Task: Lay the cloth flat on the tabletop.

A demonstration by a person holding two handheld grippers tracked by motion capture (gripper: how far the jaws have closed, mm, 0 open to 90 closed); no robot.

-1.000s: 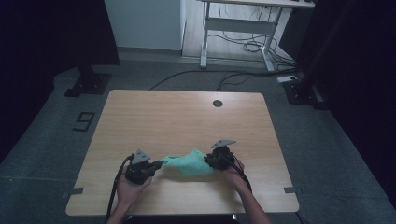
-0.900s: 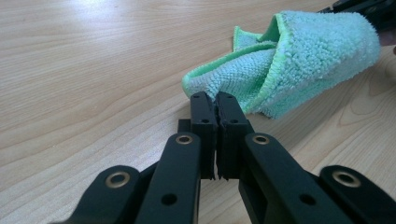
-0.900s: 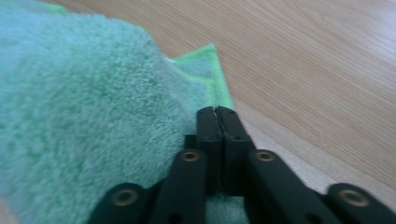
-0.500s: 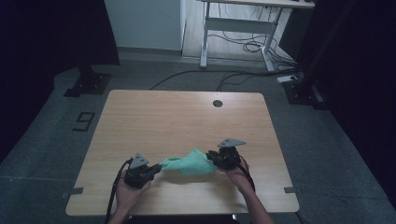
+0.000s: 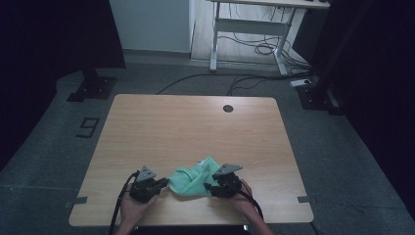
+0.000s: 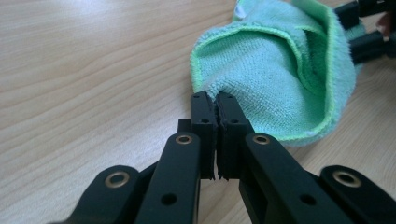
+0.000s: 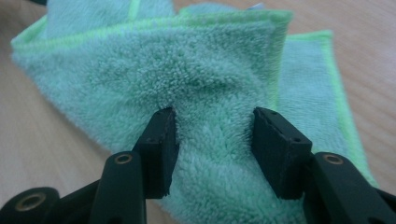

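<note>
The microfibre cloth [image 7: 219, 70] in front of the right gripper [image 7: 212, 144] is a soft, fuzzy terry weave in mint green, matt all over, with a brighter green stitched hem along its edges. Between that gripper's spread jaws the nap looks deep and looped. The left gripper [image 6: 213, 105] is matt black plastic with a slightly grainy face; its links carry small brass-coloured metal rivets that catch a dull shine. Its ribbed pads press together on the cloth's hem. Under both grippers the bench [image 5: 161, 127] is a pale wood-grain laminate, smooth with a faint satin sheen. Atop each gripper sits a flat grey plate [image 5: 228, 169], matt.
</note>
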